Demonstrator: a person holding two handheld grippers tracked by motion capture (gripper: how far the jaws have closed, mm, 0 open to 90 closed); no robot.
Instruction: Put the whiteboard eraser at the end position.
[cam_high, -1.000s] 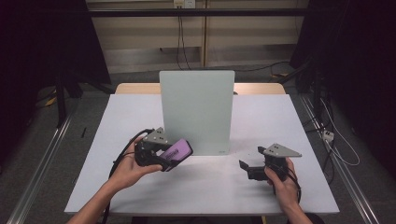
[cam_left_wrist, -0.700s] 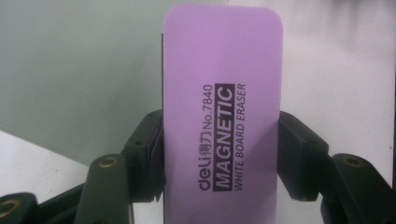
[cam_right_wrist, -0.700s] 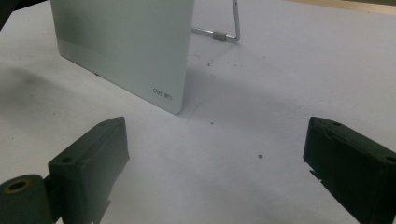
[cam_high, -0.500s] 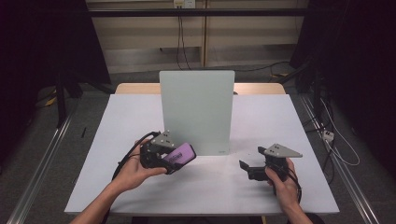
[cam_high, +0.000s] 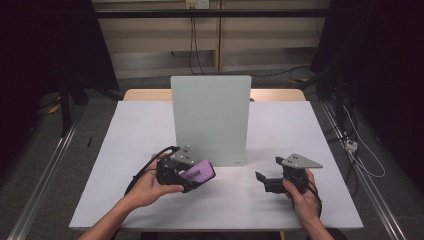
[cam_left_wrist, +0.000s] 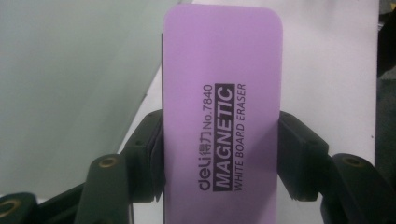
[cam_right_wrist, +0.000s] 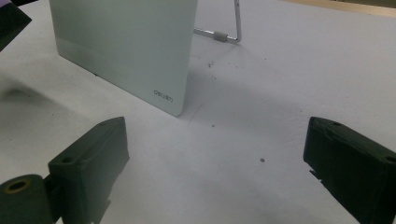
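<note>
High view: left gripper (cam_high: 192, 176) clamps purple eraser (cam_high: 197, 173) by its long edges, felt side likely free for wiping | eraser near whiteboard (cam_high: 211, 117) foot | right gripper (cam_high: 261, 178) jaws wide apart, empty, parked aside.

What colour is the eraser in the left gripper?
Purple, with black lettering; the eraser shows best in the left gripper view.

The right gripper (cam_right_wrist: 215, 172) stood with jaws wide apart above the white table (cam_right_wrist: 299, 74), facing the upright whiteboard (cam_right_wrist: 126, 46).
</note>
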